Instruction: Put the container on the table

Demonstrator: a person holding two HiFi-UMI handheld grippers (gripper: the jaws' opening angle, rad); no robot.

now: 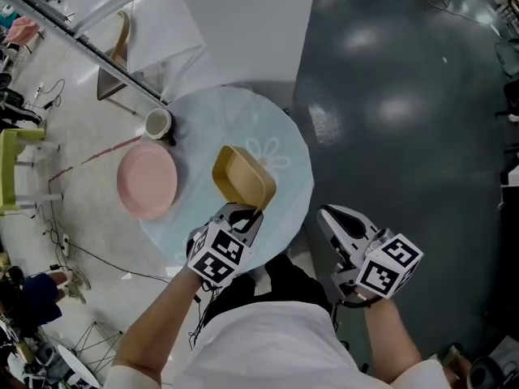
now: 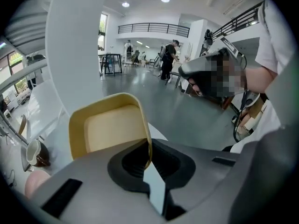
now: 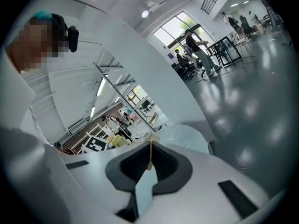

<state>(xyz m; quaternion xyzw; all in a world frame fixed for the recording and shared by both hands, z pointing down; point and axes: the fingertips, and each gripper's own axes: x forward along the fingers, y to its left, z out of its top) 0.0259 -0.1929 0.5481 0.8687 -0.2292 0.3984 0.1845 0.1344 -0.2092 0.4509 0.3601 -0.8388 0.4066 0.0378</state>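
Left hand-held gripper [image 1: 247,215] clamped on container [image 1: 242,177] rim above table [image 1: 268,120]; right hand-held gripper [image 1: 334,221] jaws seemingly together

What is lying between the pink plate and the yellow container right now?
Nothing. In the head view only bare pale blue tablecloth shows between the pink plate and the container, which the left gripper holds by its rim.

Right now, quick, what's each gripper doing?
Left gripper: shut on the rim of the yellow container.
Right gripper: shut, holding nothing.
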